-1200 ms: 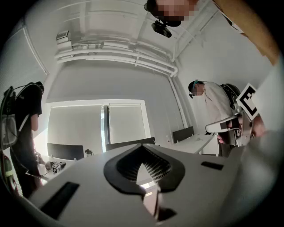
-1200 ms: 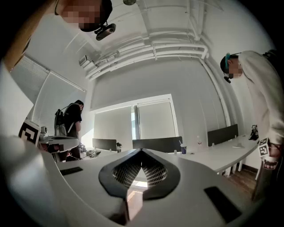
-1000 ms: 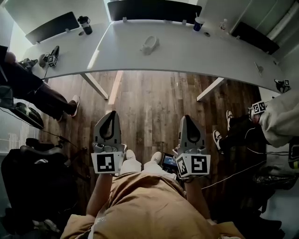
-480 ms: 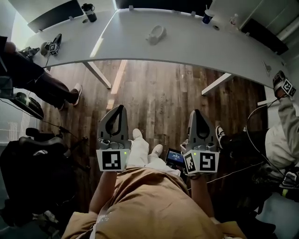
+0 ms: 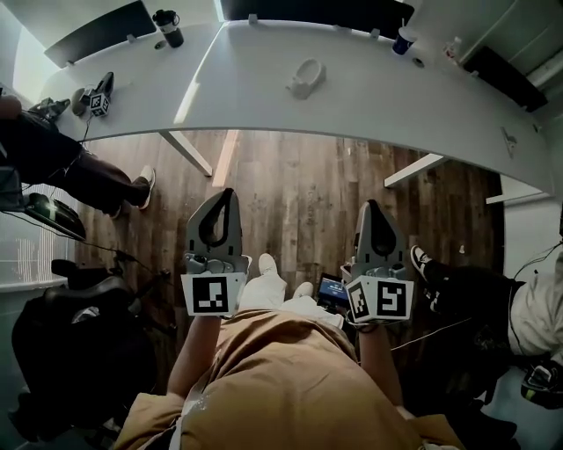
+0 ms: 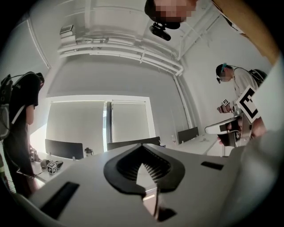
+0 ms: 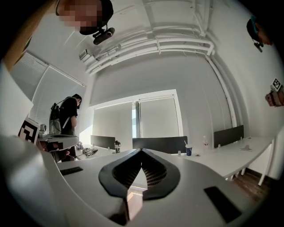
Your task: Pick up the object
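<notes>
At the far left of the long white table (image 5: 369,105) lies a spare gripper with a marker cube (image 5: 97,95), with a black lidded mug (image 5: 168,26) further along. My left gripper (image 5: 223,200) hangs over the wooden floor (image 5: 290,193) short of the table edge, its fingers pressed together on nothing. The small white object (image 5: 305,77) sits on the table well ahead, between the lines of my two grippers and untouched. My right gripper (image 5: 370,211) hangs beside the left, fingers likewise pressed together and empty, a blue cup (image 5: 403,40) near the table's far edge beyond it.
</notes>
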### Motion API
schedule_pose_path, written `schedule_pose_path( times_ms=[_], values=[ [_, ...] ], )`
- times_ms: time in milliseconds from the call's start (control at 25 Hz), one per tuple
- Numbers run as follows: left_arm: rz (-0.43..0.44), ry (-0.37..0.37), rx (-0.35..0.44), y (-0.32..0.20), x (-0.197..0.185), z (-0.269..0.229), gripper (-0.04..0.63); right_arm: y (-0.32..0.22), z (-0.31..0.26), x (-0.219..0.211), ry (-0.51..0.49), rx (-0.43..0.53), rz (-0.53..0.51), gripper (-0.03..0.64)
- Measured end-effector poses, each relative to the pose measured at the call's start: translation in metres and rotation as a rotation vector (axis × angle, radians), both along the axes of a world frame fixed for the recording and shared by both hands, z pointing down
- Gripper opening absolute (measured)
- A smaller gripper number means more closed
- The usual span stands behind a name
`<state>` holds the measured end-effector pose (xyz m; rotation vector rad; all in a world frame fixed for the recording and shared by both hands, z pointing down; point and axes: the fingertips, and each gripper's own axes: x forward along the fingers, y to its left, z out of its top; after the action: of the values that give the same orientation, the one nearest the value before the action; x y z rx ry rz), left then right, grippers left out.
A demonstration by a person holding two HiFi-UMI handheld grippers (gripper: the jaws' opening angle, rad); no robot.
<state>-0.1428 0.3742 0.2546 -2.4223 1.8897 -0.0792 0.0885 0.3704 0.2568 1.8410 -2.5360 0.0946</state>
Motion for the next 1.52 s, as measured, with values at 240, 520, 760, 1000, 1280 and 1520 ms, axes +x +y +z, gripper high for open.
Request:
schedule_pose_path(
  times_ms=[240,520,760,1000,1280,1520],
  values=[
    [-0.006,0.013,-0.036,-0.032,-0.027,0.011,0.003,-0.029,-0.001,-0.034,0.023,0.010,0.001,0.002],
    [-0.027,0.020,-0.055,-0.056,-0.037,0.015,0.003,-0.046,0.004,-0.041,0.009,-0.016,0.003,0.002],
    [-0.015,0.001,-0.068,-0.086,-0.026,0.025,0.003,-0.076,0.020,-0.028,-0.021,-0.055,0.012,0.002],
    [0.003,-0.005,-0.062,-0.140,-0.006,0.024,0.003,-0.134,0.025,-0.016,-0.005,-0.047,0.004,0.002],
    [-0.003,-0.020,-0.051,-0.203,0.025,0.018,0.003,-0.204,0.017,0.021,-0.005,-0.021,-0.002,0.002],
    [0.004,-0.028,-0.052,-0.238,0.042,0.016,0.003,-0.238,0.019,0.035,-0.015,-0.032,-0.006,0.002]
  ],
)
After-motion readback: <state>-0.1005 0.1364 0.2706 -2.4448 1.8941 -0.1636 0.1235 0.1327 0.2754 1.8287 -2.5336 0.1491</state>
